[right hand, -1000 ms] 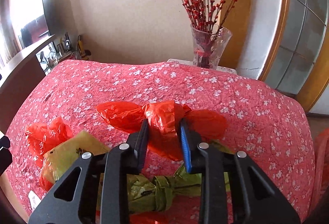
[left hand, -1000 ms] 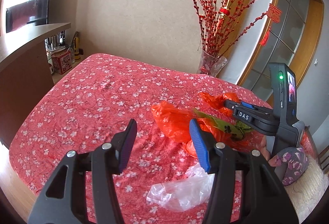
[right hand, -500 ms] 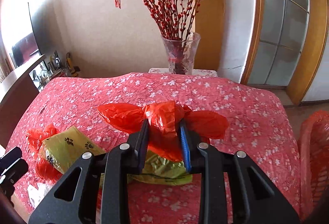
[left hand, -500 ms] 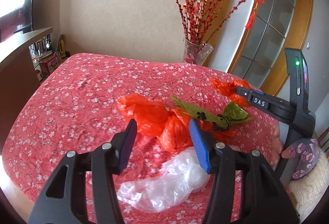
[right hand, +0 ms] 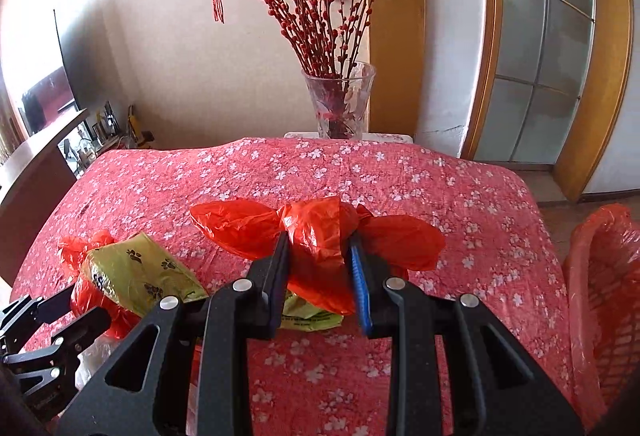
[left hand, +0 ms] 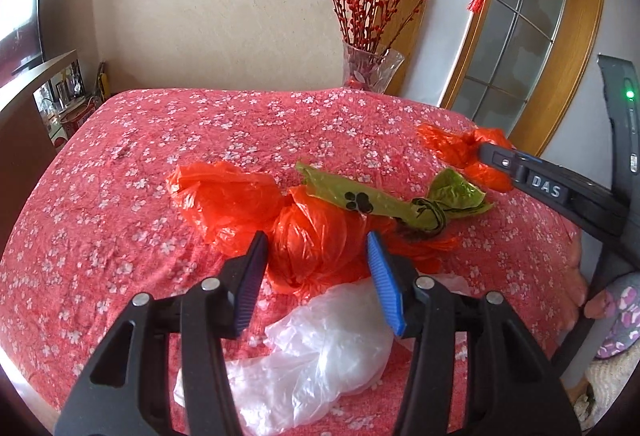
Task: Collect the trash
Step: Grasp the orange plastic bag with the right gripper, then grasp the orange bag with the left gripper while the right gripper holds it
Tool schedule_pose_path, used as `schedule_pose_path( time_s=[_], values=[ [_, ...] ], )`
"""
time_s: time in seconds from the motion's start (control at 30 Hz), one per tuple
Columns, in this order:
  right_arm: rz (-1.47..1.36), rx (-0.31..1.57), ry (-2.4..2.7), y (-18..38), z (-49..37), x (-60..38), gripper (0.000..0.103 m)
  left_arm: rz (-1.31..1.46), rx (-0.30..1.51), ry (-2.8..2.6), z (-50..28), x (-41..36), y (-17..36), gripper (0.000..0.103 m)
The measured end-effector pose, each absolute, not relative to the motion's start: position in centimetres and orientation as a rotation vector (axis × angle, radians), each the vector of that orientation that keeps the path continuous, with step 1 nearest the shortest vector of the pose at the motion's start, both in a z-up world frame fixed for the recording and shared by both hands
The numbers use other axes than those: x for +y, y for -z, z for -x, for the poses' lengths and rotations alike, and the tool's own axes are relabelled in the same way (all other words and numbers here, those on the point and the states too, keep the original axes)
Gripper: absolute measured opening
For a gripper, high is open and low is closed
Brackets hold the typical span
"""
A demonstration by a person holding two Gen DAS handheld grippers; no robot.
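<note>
1. My right gripper (right hand: pixel 318 256) is clamped on a knotted orange plastic bag (right hand: pixel 320 232), held above the red floral tablecloth (right hand: pixel 400 172).
2. My left gripper (left hand: pixel 316 268) is closing its jaws; a crumpled orange bag (left hand: pixel 316 240) sits between the pads, not yet pinched.
3. A clear plastic bag (left hand: pixel 316 352) lies under the left gripper.
4. A green paw-print bag (left hand: pixel 380 202) rests against the orange bags.
5. An orange basket (right hand: pixel 604 300) lined with orange plastic stands right of the table, cut off; I cannot see its contents.
6. A glass vase (right hand: pixel 340 100) with red branches stands beyond the table.
</note>
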State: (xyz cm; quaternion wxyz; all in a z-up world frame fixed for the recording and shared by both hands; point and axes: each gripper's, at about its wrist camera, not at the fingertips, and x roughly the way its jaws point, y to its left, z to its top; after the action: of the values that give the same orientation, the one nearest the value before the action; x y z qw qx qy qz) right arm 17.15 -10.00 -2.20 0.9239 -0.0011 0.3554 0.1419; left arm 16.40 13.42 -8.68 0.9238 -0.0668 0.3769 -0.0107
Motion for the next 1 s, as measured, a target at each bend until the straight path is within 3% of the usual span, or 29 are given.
schedule_pose_path(
  time_s=[0.27, 0.77, 1.0],
  values=[
    [-0.005, 0.733, -0.279, 2.4, -16.9, -11.0, 0.029, 0.143, 0.770, 0.005, -17.1, 14.6, 9.0, 0.021],
    [-0.025, 0.696, -0.254, 1.1, -15.7, -13.2, 0.029, 0.222, 0.677, -0.107, -15.5, 20.5, 5.2, 0.019],
    [-0.035, 0.662, -0.229, -0.2, -14.2, -15.4, 0.029, 0.215, 0.645, -0.064, -15.9, 18.7, 3.2, 0.019]
  ],
)
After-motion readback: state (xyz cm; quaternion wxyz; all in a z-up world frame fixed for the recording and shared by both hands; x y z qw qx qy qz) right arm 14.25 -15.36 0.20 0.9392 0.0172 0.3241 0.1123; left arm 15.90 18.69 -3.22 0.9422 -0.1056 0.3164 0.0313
